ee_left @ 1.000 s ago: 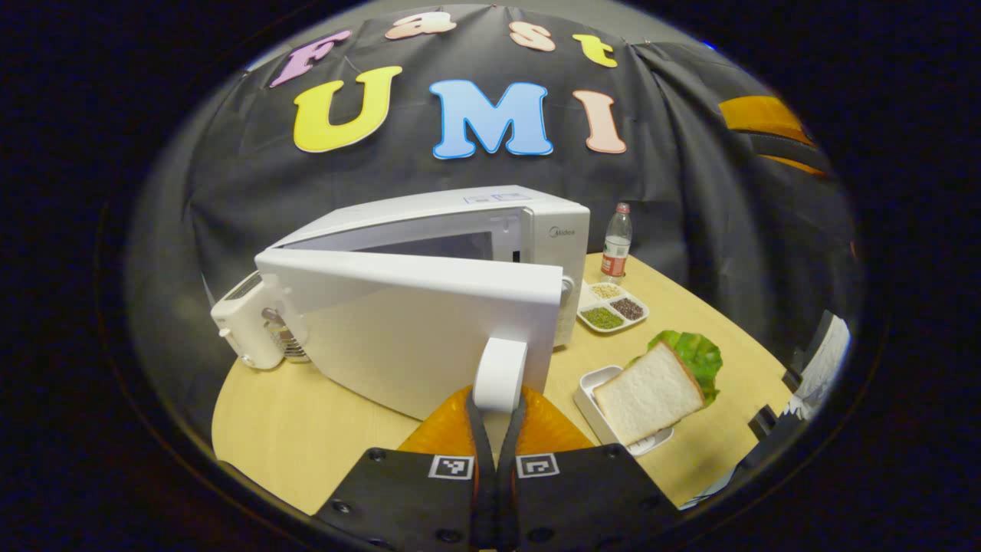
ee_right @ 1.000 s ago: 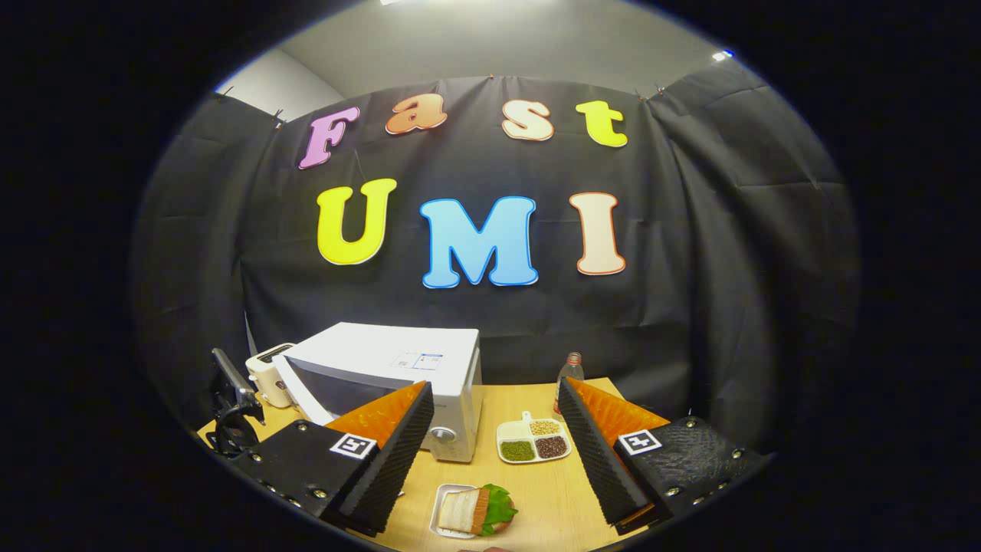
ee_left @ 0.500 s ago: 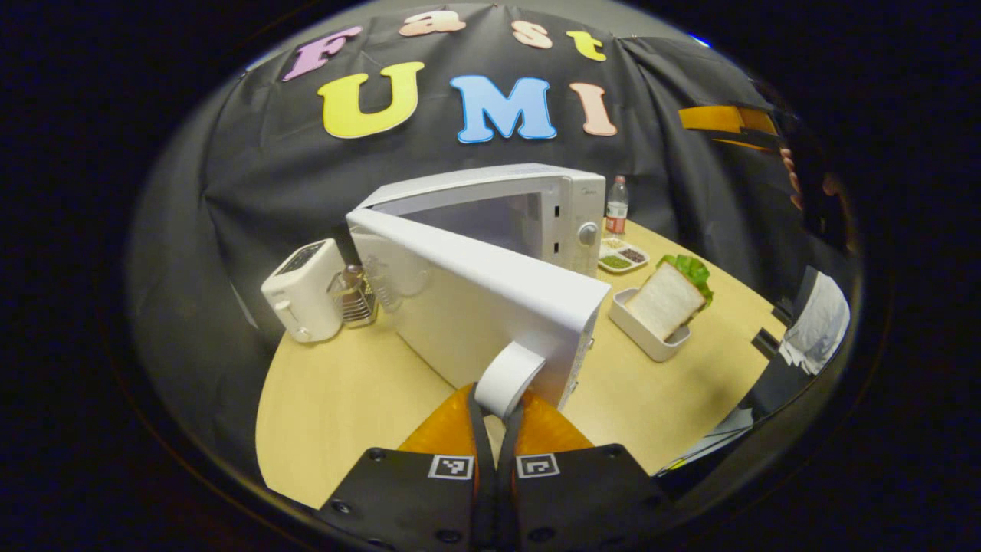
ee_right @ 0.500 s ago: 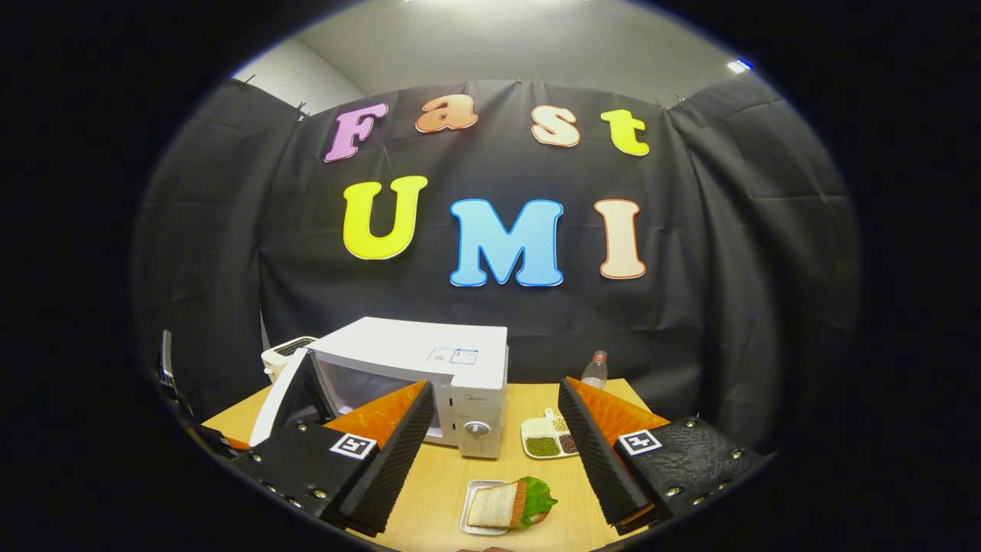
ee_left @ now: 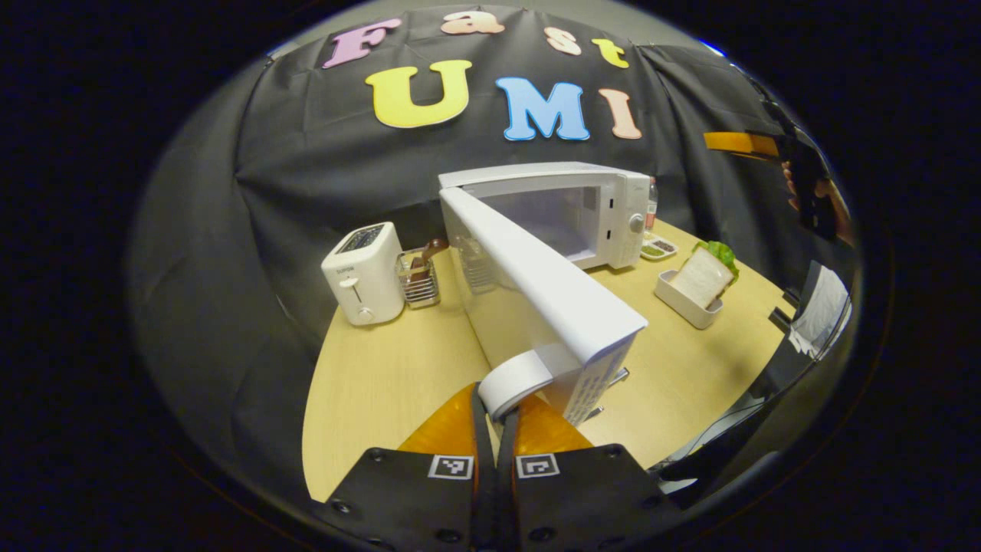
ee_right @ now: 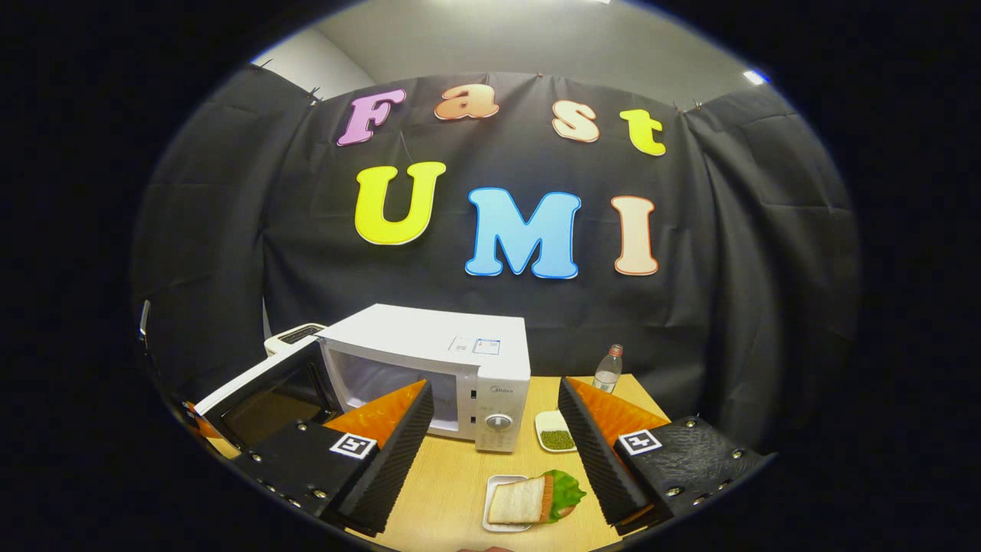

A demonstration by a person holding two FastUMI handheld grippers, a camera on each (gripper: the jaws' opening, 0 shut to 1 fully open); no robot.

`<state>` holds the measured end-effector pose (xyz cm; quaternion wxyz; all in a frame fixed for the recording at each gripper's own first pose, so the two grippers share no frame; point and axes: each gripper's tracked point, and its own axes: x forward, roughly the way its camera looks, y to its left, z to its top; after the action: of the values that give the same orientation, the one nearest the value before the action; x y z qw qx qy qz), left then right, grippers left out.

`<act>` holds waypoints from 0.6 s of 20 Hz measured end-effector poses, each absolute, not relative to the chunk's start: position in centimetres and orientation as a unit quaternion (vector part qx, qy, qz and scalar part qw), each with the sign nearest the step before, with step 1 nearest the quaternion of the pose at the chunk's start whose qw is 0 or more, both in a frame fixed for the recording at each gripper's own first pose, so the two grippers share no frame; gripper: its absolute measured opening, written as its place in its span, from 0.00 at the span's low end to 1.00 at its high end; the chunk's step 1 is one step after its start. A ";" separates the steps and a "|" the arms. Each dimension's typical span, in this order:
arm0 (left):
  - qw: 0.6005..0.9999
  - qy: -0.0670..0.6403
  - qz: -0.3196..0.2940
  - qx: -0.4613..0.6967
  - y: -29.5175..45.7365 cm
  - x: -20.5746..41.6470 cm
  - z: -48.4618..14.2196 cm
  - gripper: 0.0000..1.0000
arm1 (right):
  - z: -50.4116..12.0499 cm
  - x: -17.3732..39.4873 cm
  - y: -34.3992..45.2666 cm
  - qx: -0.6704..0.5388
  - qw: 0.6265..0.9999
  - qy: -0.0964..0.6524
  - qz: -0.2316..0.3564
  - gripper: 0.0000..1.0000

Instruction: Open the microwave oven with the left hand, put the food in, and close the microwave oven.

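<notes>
You are on the opening step: your left claw is gripping the door handle, both fingers pressing on it, and the microwave door is standing wide open, swung out well clear of the oven mouth. The microwave is sitting at the back of the worktop, and in the left gripper view its cavity is showing with nothing visible inside it. I judge the door to be open far enough for loading, so the opening looks almost done.

The food, a sandwich of white bread and green lettuce in a small white tray, is lying on the worktop in front of the microwave, a little to the side of its control panel, and it is not yet being touched.

Your right claw is hanging above the worktop with its fingers spread wide, holding nothing; the sandwich is sitting below the gap between them.

Next, I would say you need to let go of the handle or hold the door steady, then lower the right claw over the tray, close on it and carry it level into the cavity. Be watching the loose lettuce and the door's edge as you are passing by.
</notes>
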<state>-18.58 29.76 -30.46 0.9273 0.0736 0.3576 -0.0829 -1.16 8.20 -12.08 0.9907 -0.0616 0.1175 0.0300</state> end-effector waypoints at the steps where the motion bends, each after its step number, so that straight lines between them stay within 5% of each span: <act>1: 0.928 0.356 -0.082 0.073 30.5 -18.6 -30.4 0.06 | -12.4 -1.1 8.5 -0.057 0.990 0.124 0.032 0.99; 5: 0.929 0.353 -0.091 0.056 31.8 -18.7 -30.0 0.08 | -13.2 -0.5 8.8 -0.061 0.987 0.141 0.046 0.99; 10: 0.933 0.353 -0.072 0.024 32.9 -20.0 -30.7 0.27 | -15.1 0.0 6.4 -0.043 0.982 0.177 0.043 0.99; 12: 0.932 0.359 -0.037 0.026 34.3 -21.8 -30.4 0.21 | -16.6 0.1 4.3 -0.029 0.978 0.203 0.034 0.99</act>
<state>-21.84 34.28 -30.37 0.9322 0.0263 0.3592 -0.0368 0.10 4.35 -16.64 0.9782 -0.0295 0.2028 0.0341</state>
